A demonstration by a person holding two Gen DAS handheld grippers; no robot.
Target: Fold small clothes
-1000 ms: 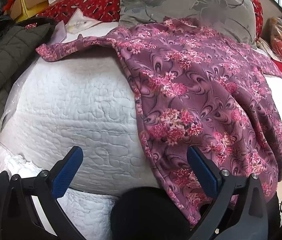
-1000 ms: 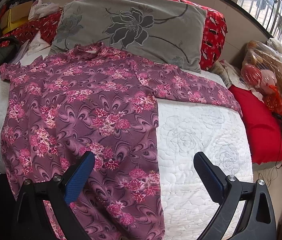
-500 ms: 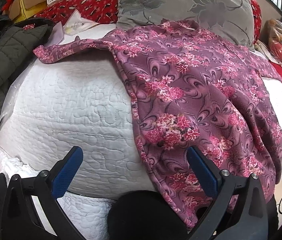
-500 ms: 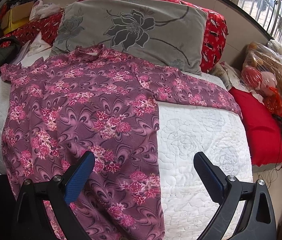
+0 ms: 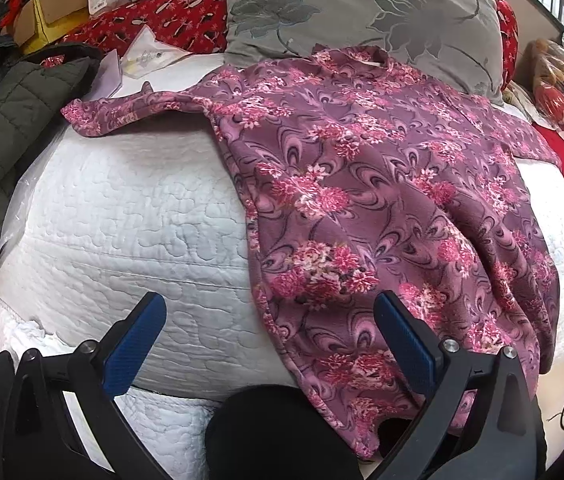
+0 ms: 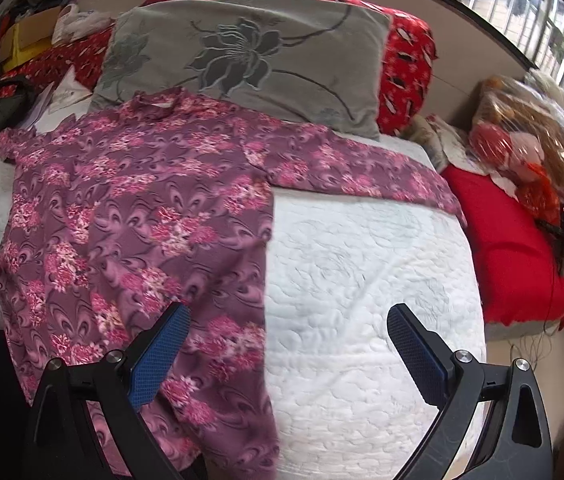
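Floral garment spread on white quilt; left gripper and right gripper both wide open, empty, apparently hovering above its hem.

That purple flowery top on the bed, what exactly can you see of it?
The floral top is mauve with pink flower clusters and dark swirls, and looks like soft, slightly fleecy cloth. It lies spread flat and unfolded on the white quilt, collar against the grey pillow, both long sleeves stretched out sideways, hem draping over the near bed edge. Neither hand-held gripper touches it: the left and the right are both open and hover above the hem.
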